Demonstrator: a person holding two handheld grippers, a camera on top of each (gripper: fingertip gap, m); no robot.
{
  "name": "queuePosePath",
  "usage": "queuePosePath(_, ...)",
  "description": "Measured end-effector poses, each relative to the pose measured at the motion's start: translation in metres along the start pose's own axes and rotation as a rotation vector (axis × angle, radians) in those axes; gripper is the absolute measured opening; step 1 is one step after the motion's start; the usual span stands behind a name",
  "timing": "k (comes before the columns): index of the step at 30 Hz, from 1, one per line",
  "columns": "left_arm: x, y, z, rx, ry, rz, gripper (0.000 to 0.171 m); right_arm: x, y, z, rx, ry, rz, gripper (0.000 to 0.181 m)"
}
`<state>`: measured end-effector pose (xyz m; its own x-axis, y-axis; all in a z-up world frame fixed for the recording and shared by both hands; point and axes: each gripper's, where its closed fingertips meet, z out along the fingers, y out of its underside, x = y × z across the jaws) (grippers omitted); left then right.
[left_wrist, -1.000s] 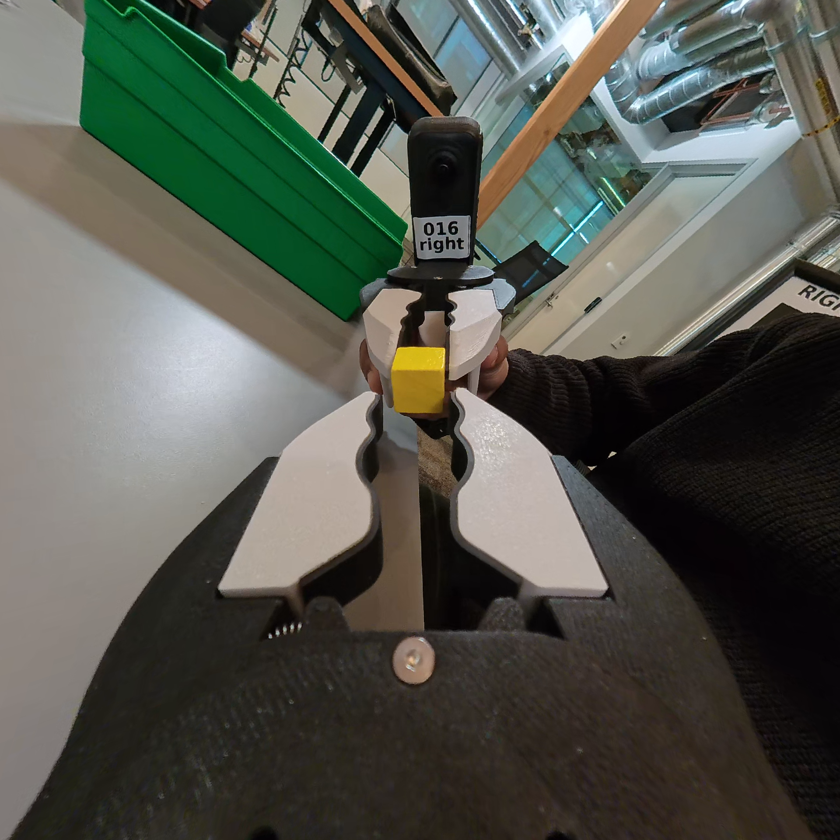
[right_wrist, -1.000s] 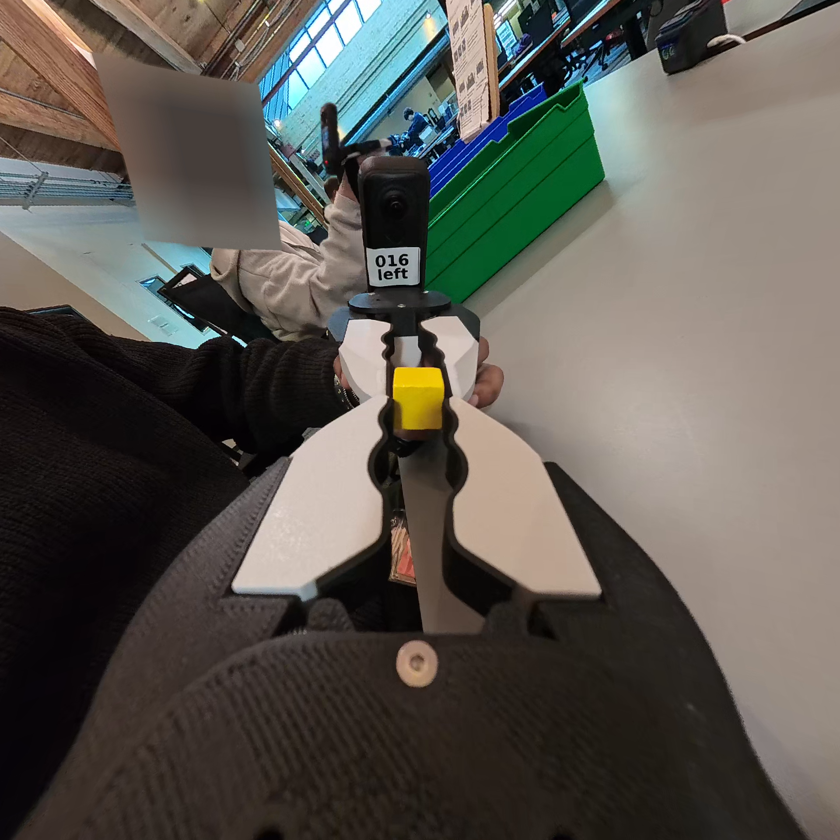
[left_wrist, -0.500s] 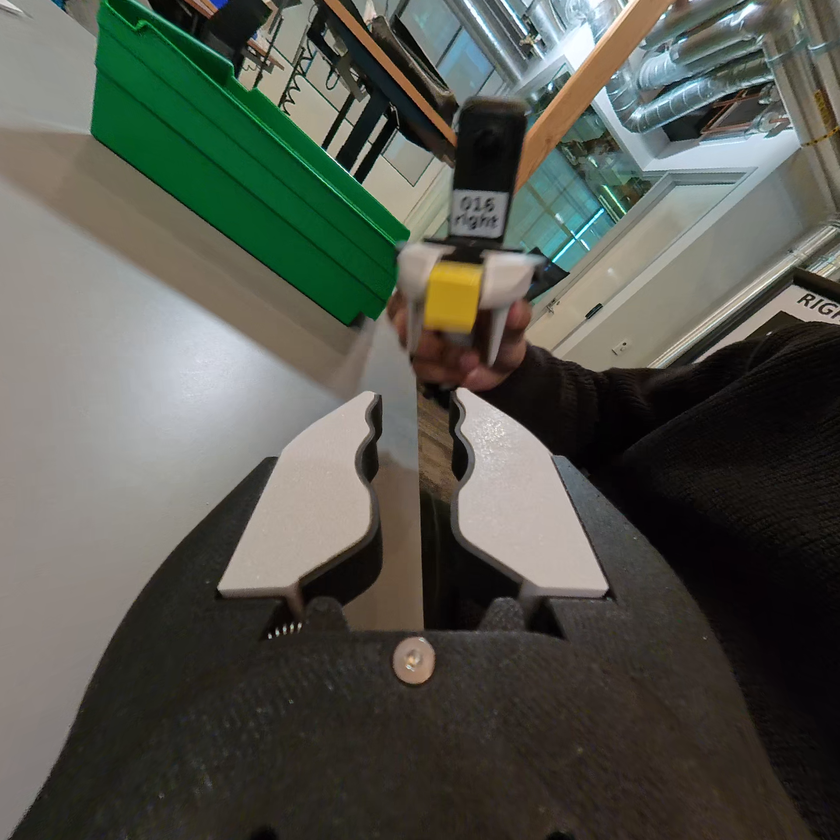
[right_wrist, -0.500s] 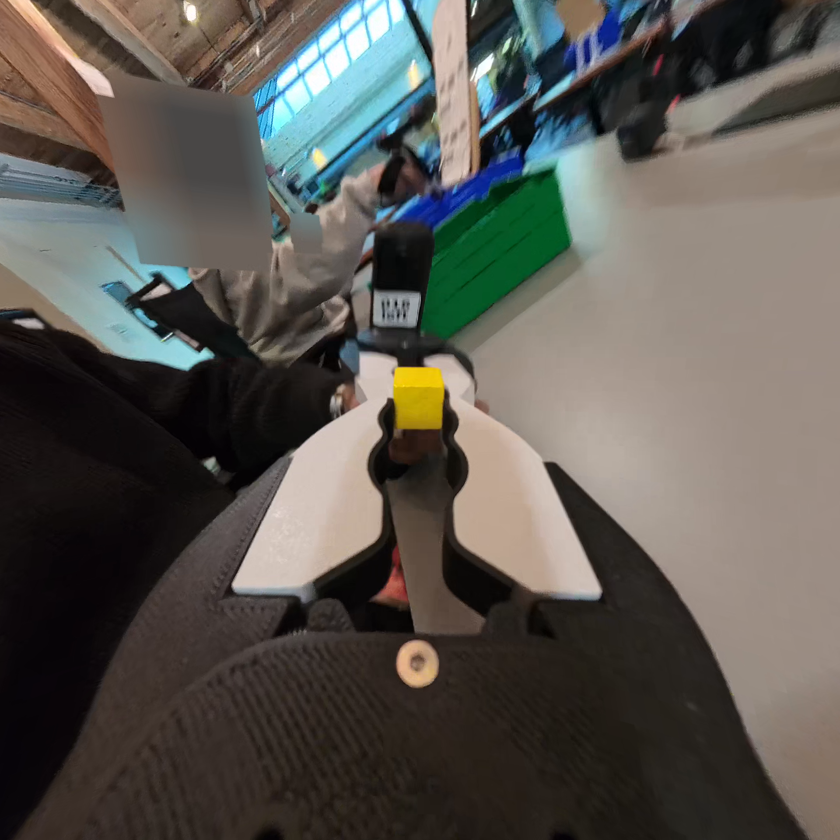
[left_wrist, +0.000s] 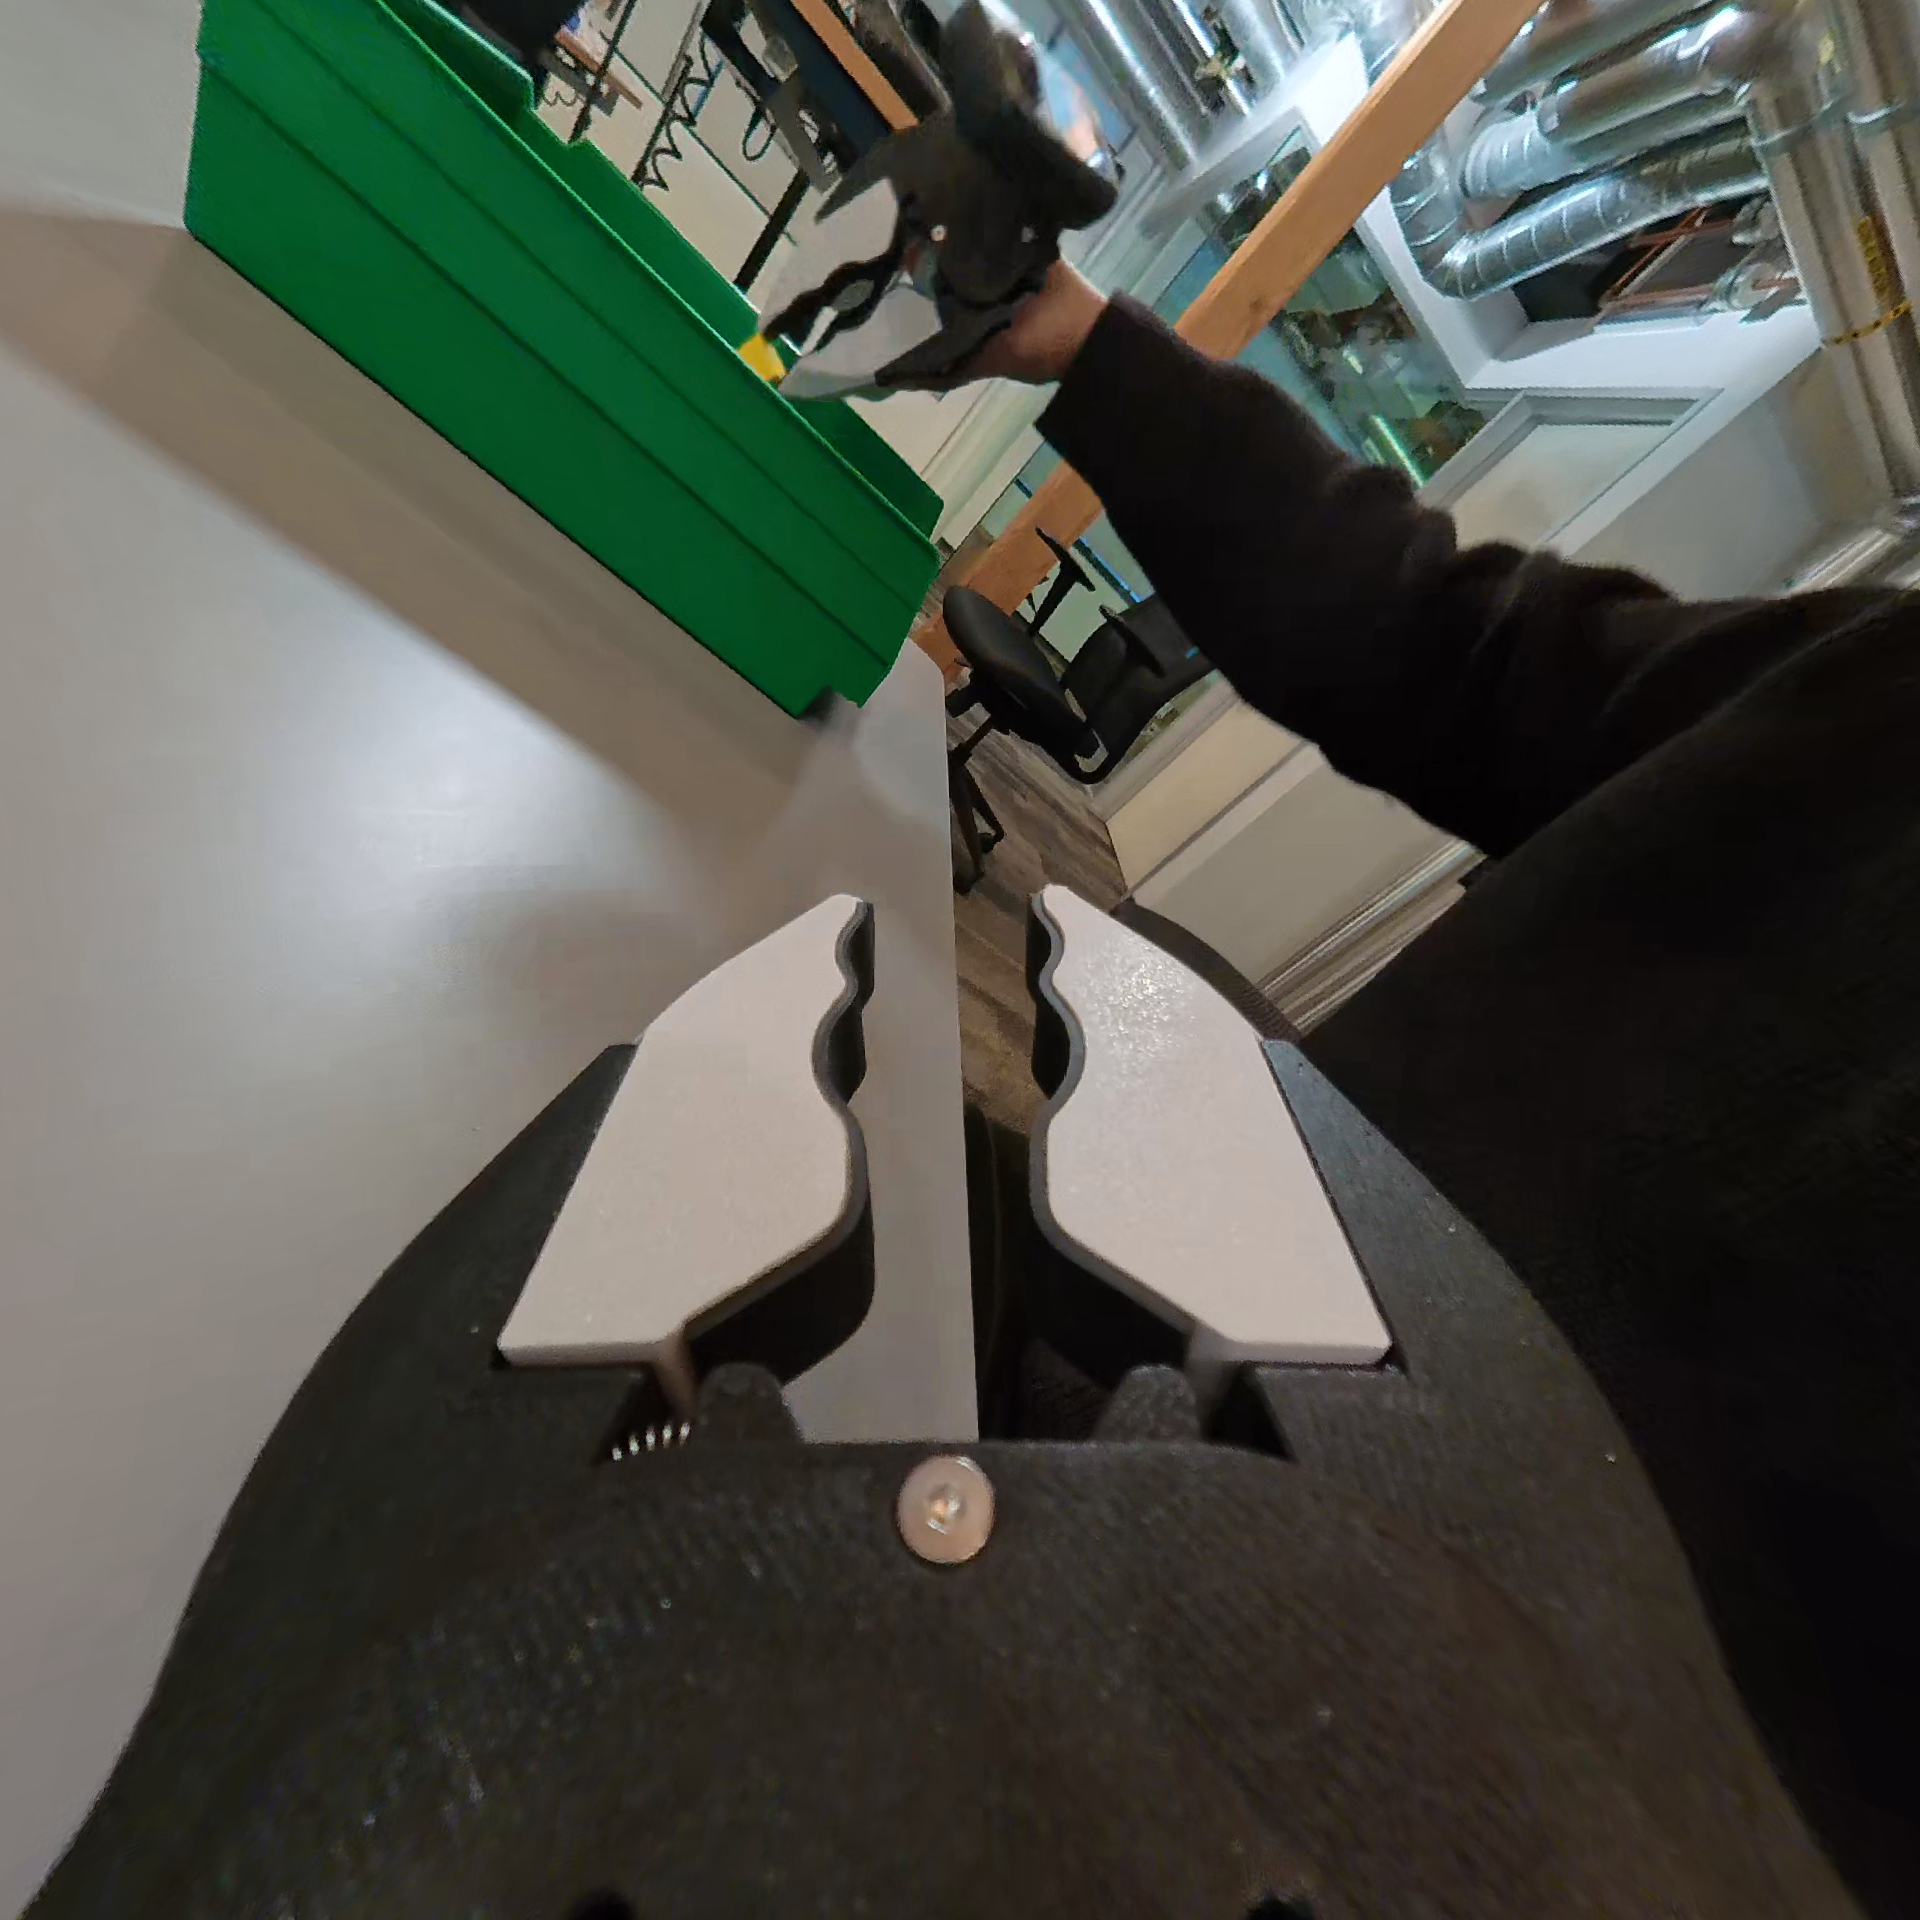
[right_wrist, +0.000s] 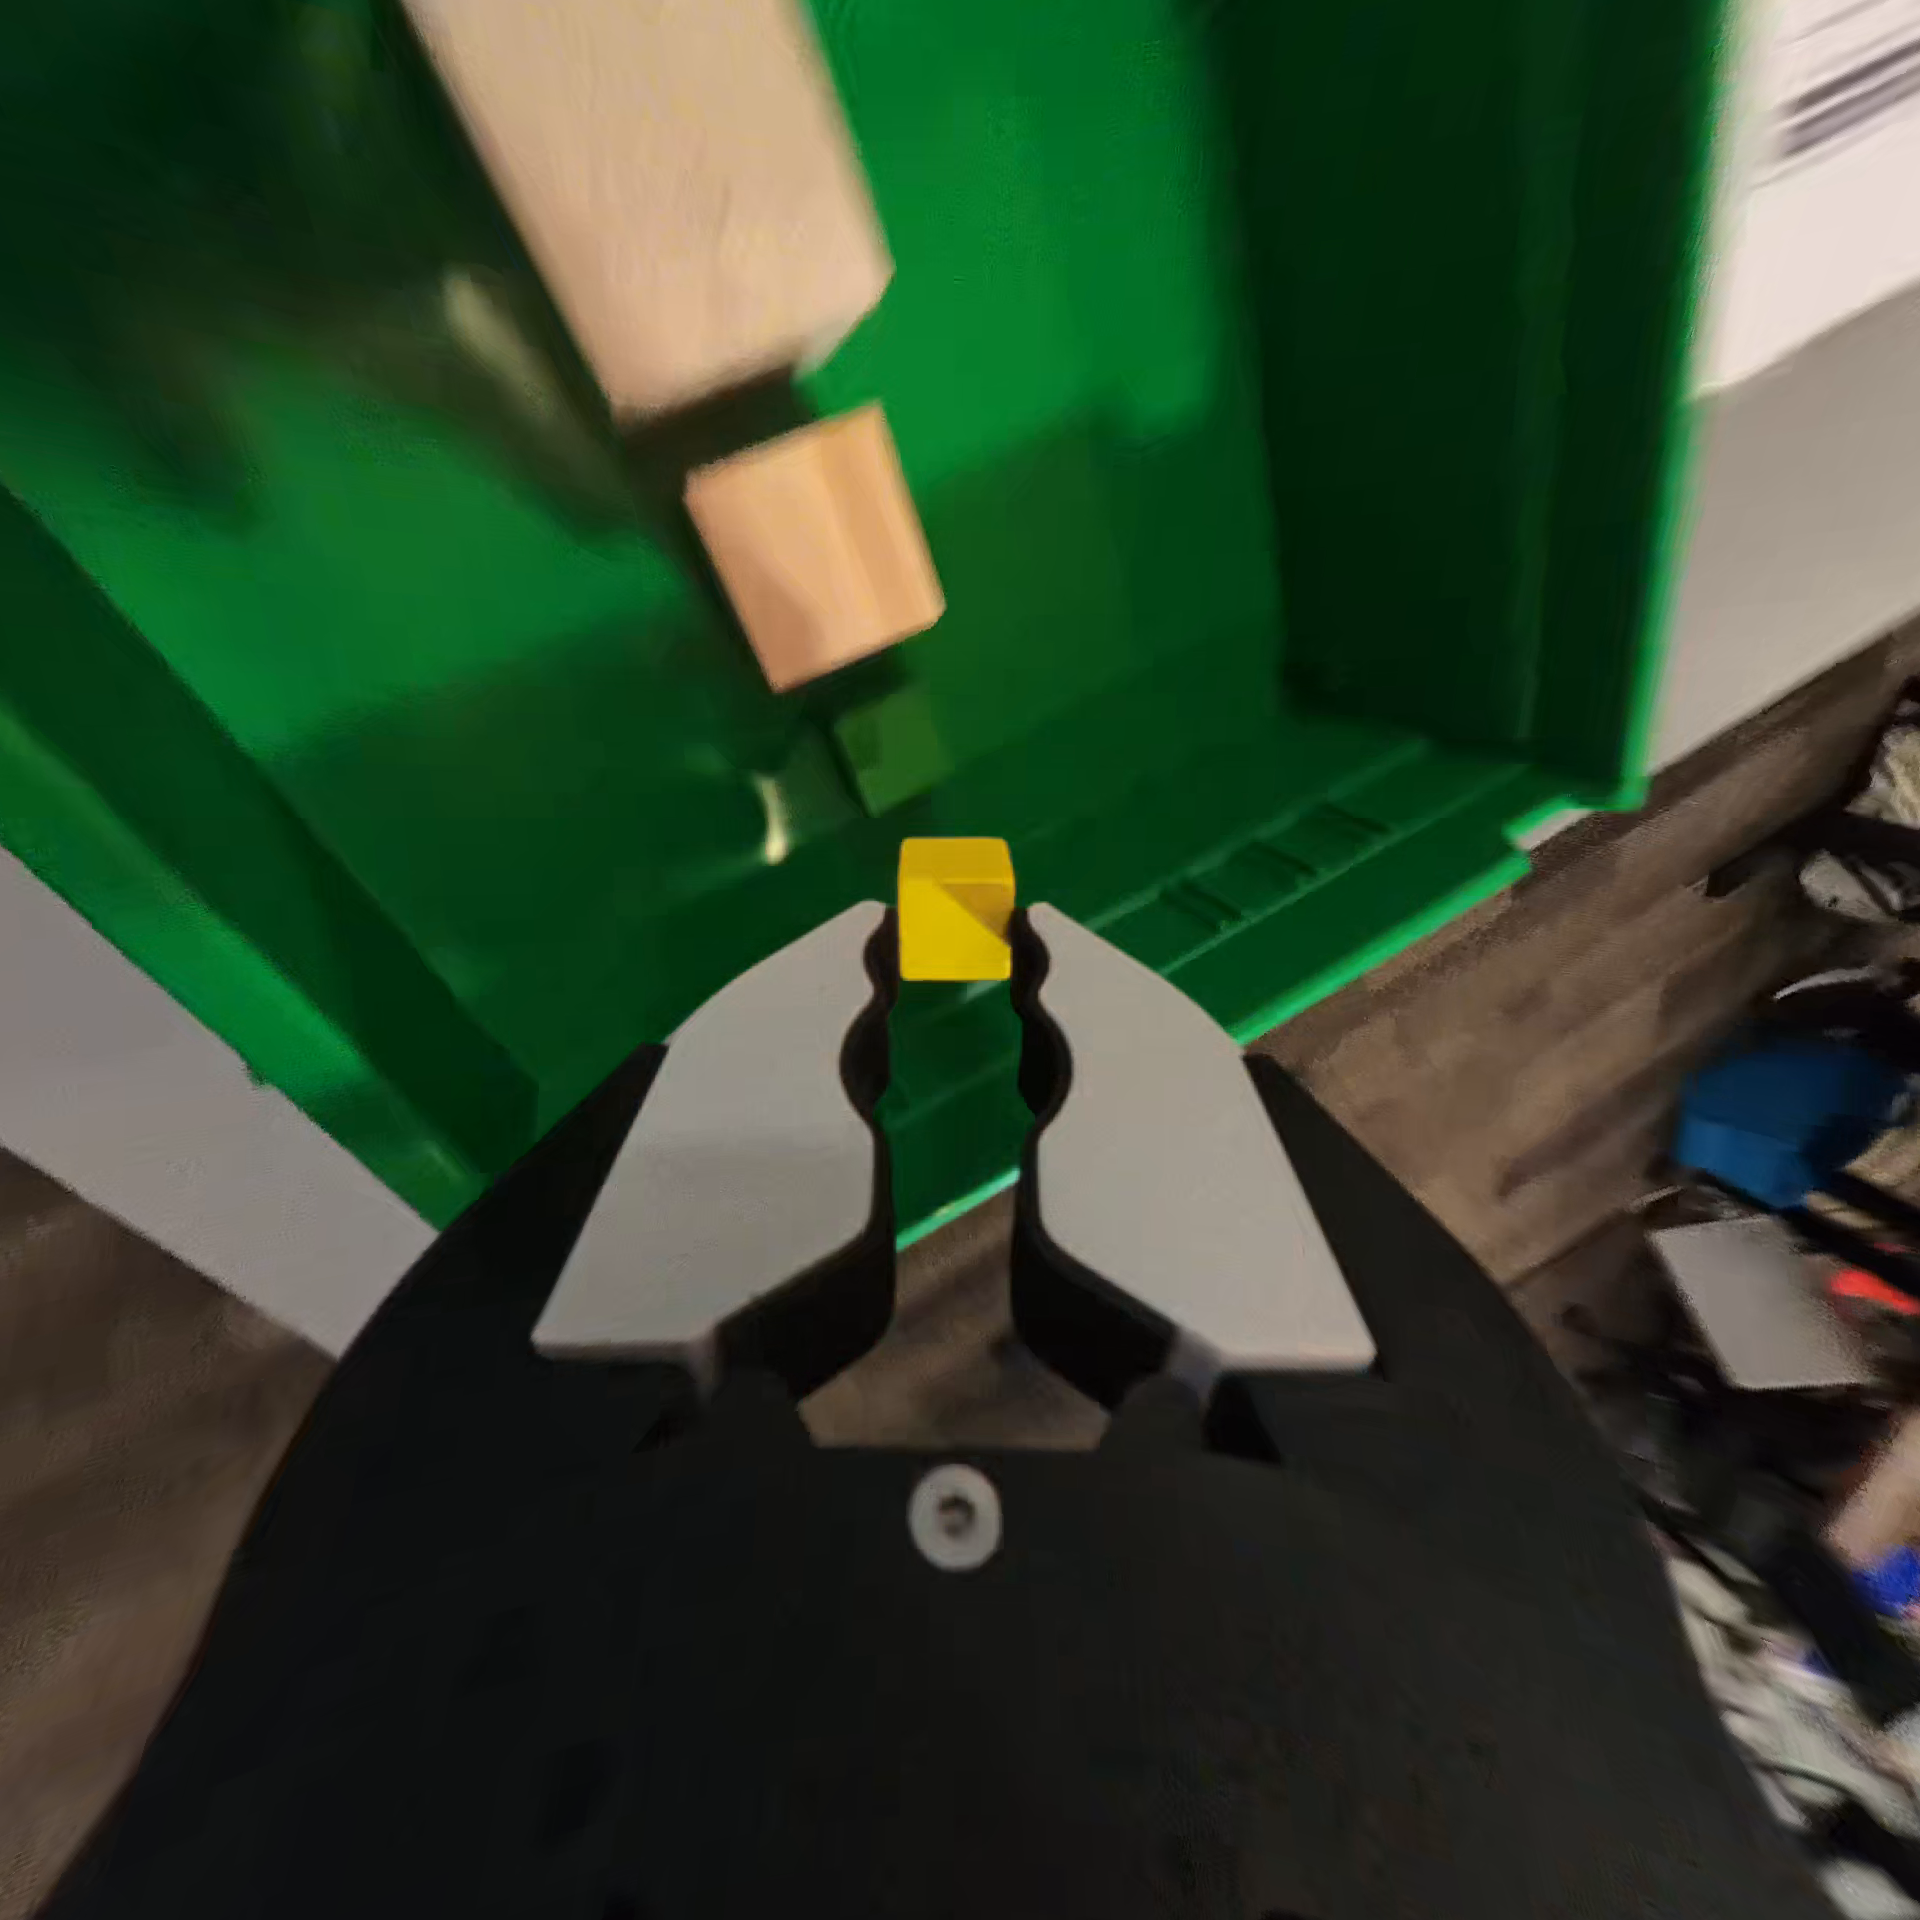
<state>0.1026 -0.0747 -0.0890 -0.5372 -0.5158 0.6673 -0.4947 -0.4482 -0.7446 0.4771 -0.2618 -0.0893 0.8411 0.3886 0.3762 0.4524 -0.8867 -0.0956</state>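
My right gripper (right_wrist: 954, 920) is shut on a small yellow cube (right_wrist: 954, 909) at its fingertips. It points down into an open green bin (right_wrist: 1455, 416). In the bin lie a large pale wooden block (right_wrist: 655, 197), a smaller wooden block (right_wrist: 816, 545) and a small green block (right_wrist: 894, 748). My left gripper (left_wrist: 948, 914) is open and empty, low over the white table's (left_wrist: 312, 831) edge. In the left wrist view the right gripper (left_wrist: 821, 343) is far off above the green bin (left_wrist: 520, 364), with the yellow cube (left_wrist: 764, 358) at its tips.
The green bin stands at the table's far corner. A black-sleeved arm (left_wrist: 1351, 582) reaches across the right side. A black office chair (left_wrist: 1039, 675) stands past the table edge. Blurred clutter and a blue object (right_wrist: 1787, 1122) lie on the wood floor beside the bin.
The right gripper carried the yellow cube away from the left fingertips, up and over to the green bin, and turned to point down into it. The left gripper stayed open and still.
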Motion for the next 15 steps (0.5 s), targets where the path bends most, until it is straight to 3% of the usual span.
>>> queuePosePath(3, 0.002, 0.005, 0.003, -0.027, -0.013, 0.036, 0.027, -0.011, 0.023, 0.02, -0.193, -0.086, -0.181, 0.021)
queuePosePath(15, 0.022, 0.032, 0.024, -0.169, 0.092, 0.054, 0.027, -0.011, 0.019, 0.062, -0.268, -0.233, -0.328, 0.021)
